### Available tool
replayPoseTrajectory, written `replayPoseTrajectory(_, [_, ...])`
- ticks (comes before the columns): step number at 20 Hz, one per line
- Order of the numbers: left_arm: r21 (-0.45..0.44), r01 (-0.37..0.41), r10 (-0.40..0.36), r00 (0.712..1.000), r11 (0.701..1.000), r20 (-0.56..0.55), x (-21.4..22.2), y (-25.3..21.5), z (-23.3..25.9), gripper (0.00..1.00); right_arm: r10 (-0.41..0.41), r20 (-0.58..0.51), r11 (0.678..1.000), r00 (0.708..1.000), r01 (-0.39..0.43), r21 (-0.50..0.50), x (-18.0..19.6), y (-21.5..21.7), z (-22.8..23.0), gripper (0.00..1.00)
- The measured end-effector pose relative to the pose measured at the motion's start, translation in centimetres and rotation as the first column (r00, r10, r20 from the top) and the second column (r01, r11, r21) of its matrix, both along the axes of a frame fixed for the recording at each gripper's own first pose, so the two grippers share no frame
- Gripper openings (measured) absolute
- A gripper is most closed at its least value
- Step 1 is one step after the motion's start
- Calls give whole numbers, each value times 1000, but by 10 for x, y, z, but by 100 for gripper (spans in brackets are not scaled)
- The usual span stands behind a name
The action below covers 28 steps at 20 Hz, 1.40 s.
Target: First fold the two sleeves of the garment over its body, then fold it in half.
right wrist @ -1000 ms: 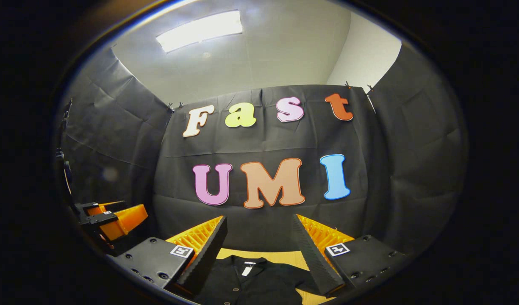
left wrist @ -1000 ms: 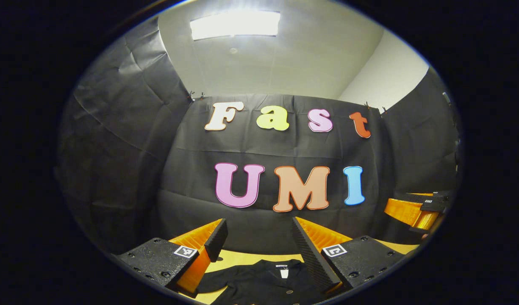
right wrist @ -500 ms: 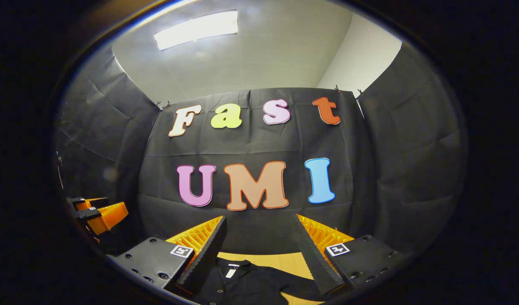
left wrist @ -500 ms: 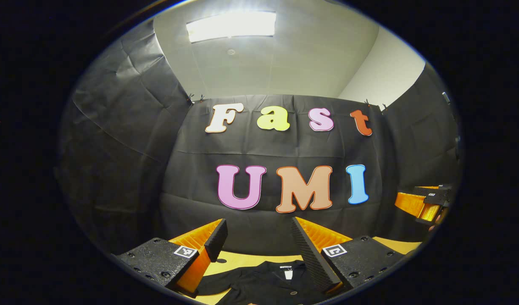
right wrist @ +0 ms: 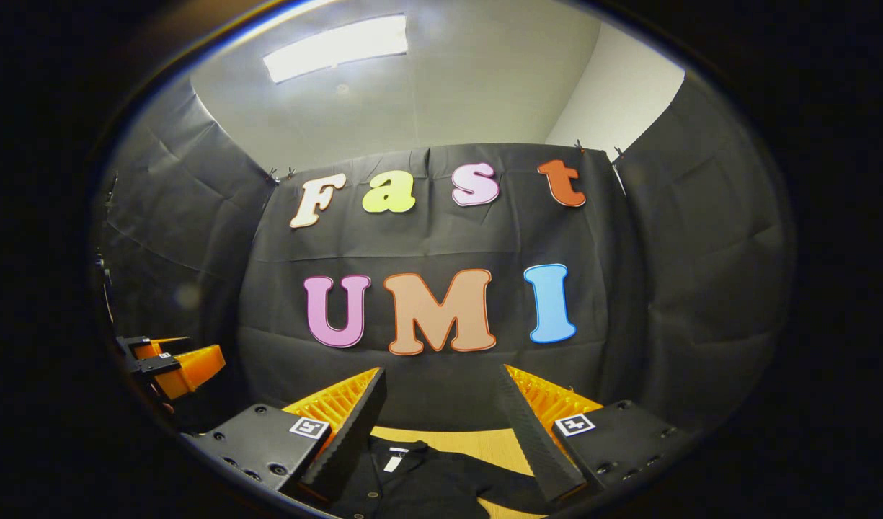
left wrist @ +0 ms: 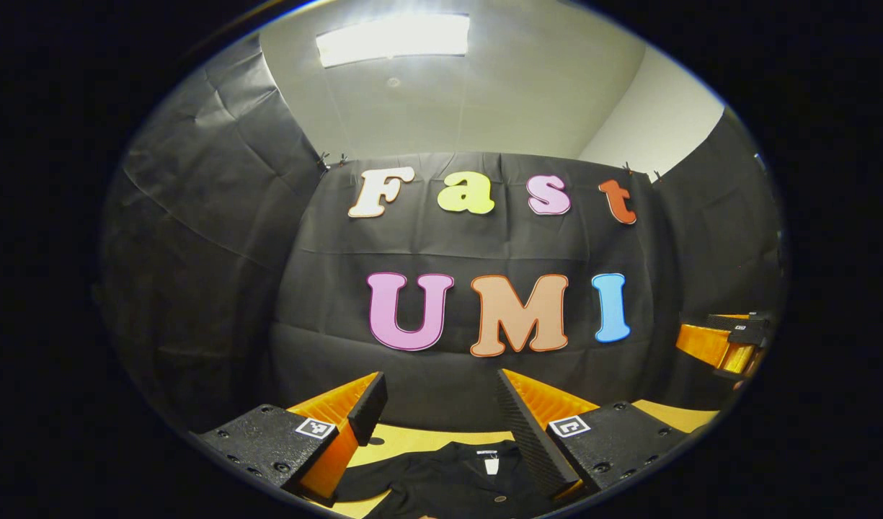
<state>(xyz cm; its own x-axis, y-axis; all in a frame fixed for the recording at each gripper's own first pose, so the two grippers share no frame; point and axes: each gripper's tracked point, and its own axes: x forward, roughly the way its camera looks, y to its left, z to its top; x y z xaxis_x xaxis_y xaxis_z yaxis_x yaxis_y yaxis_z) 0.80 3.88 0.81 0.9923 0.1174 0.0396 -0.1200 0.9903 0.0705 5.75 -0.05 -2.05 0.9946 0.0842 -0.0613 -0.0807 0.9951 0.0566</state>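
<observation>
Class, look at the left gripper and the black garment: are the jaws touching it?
Apart. In the left gripper view the left gripper has its jaws spread wide, raised above the black garment, which lies flat on the table beneath, ungripped.

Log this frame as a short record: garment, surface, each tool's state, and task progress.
garment: black buttoned shirt, collar and neck label toward the booth wall, lying flat
surface: yellow table
left tool: open, raised above the shirt, holding nothing
right tool: open, raised above the shirt, holding nothing
sleeve: stretched out to the side in the right gripper view
progress: no fold visible yet
</observation>
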Motion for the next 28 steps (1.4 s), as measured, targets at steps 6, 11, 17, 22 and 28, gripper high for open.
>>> replayPoseTrajectory(6, [11, 14, -13, 1000, 1000, -26, 5, -6, -6, 92, -57, -23, 998, 998, 57, -12, 11, -36, -12, 97])
replayPoseTrajectory(11, [1, 18, -18, 999, 1000, -31, 6, -12, -7, 92, -143, -58, 988, 988, 139, -63, 21, -93, -26, 98])
replayPoseTrajectory(17, [25, 7, -7, 1000, 1000, -19, 2, -18, 3, 92, -219, -221, 974, 950, 200, -103, 29, -164, -88, 96])
replayPoseTrajectory(22, [24, -12, 13, 1000, 1000, -26, -2, -21, 0, 92, -233, -394, 967, 889, 170, -188, 21, -212, -160, 98])
replayPoseTrajectory(28, [28, -15, 16, 999, 1000, -43, 1, -38, -8, 92, -223, -520, 965, 825, 113, -236, 2, -253, -222, 98])
